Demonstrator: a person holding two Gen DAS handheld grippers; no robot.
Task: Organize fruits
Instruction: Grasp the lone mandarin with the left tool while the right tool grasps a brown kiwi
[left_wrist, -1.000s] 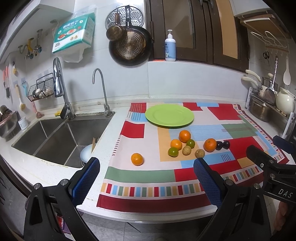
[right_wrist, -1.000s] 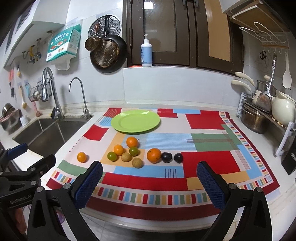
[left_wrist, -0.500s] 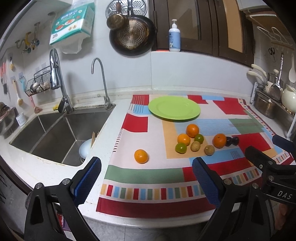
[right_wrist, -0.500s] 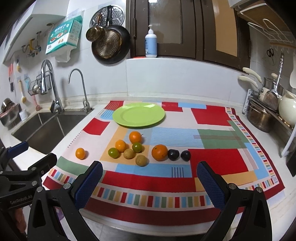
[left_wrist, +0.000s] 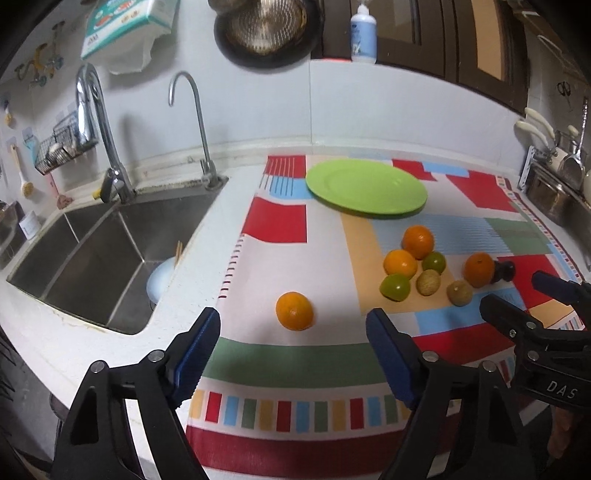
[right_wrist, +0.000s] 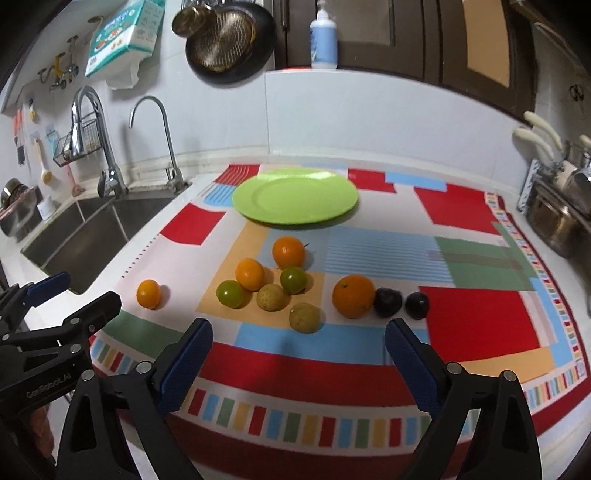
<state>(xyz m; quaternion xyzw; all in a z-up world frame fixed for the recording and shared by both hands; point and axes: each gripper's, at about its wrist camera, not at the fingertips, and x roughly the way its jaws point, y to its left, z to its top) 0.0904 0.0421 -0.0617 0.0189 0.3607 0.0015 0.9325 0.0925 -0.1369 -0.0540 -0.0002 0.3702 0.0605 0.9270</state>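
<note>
Both tongs brought lower and closer since 1 s ago, jaws narrowing, nothing gripped. Lone orange framed ahead of left tongs; cluster ahead of right tongs. Green plate beyond, 0 fruit loaded.

Both cameras sit behind their own grippers and look forward and down at the counter from the front edge, quite near. The left wrist view stands more to the sink side; the lone orange is at 12 o'clock, the plate at 1 o'clock. The right wrist view faces the cloth centre; its plate is at 12 o'clock. Both views share sink, plate, cloth and fruits.
</note>
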